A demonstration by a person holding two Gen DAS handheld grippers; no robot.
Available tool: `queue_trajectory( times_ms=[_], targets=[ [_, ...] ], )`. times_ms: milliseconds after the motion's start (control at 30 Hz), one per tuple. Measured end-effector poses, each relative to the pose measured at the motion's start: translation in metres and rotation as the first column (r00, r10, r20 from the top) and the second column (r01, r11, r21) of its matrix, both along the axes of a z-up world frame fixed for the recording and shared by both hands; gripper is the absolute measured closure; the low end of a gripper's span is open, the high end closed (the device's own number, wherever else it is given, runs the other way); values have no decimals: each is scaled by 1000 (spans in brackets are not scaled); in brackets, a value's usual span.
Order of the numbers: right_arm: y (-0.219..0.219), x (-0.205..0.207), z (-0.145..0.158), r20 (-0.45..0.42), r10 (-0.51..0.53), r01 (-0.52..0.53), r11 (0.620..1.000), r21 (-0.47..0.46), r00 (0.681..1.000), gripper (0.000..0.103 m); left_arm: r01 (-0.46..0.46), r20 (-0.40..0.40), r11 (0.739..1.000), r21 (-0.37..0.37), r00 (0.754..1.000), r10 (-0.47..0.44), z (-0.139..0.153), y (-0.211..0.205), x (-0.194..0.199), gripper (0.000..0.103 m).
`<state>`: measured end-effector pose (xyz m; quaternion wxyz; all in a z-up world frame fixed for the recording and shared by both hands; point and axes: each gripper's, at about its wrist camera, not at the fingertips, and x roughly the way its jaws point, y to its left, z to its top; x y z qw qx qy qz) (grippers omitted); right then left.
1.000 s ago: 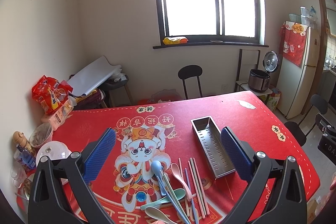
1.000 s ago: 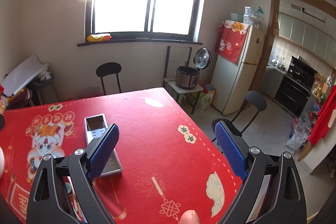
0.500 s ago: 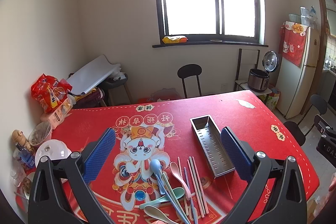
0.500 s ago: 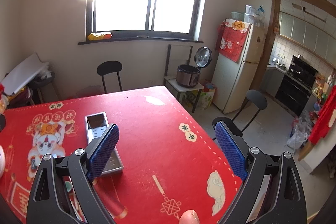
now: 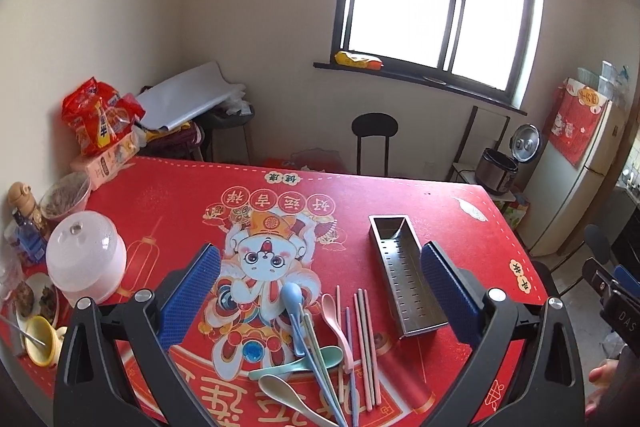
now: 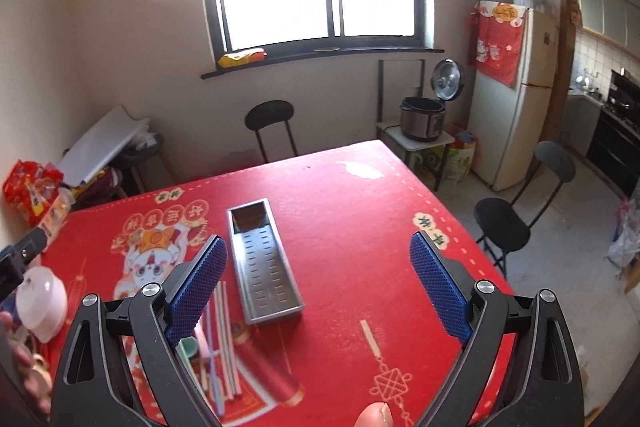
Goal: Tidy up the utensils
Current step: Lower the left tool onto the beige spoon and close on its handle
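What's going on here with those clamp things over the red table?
A person holds a left gripper and a right gripper, jaws open and empty, above the table. Pastel spoons and chopsticks lie loose beside an empty metal tray. Nothing has been sorted into it yet.

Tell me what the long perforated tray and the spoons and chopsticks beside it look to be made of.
Perforated tray: likely stainless steel, brushed grey with reflective inner walls and punched slots.
Spoons and chopsticks: probably matte plastic or similar composite, judging by their uniform pastel blue, pink, green and cream colours without any shine.
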<state>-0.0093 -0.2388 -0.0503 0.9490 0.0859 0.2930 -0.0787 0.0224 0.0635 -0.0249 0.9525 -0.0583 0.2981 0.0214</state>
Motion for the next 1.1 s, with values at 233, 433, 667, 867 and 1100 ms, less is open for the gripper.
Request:
queue_trajectory(
  times_ms=[233,433,667,867,1100],
  targets=[
    [18,35,-23,3,157,-157,986,52,988,13,-47,-114,998,-49,993,42,-43,53,2,5],
    [45,71,-76,-94,398,-372,903,216,912,13,-111,-199,988,-105,976,89,-87,87,-4,5],
    [90,82,-143,-288,495,-477,869,136,820,13,-124,-356,987,-105,931,79,-137,85,-8,5],
    [113,78,-182,-387,545,-542,831,128,744,13,-129,-501,980,-149,865,38,-179,69,-8,5],
    [119,71,-202,-426,577,-583,802,131,697,13,-139,-606,986,-89,793,57,-225,50,-8,5]
  ],
)
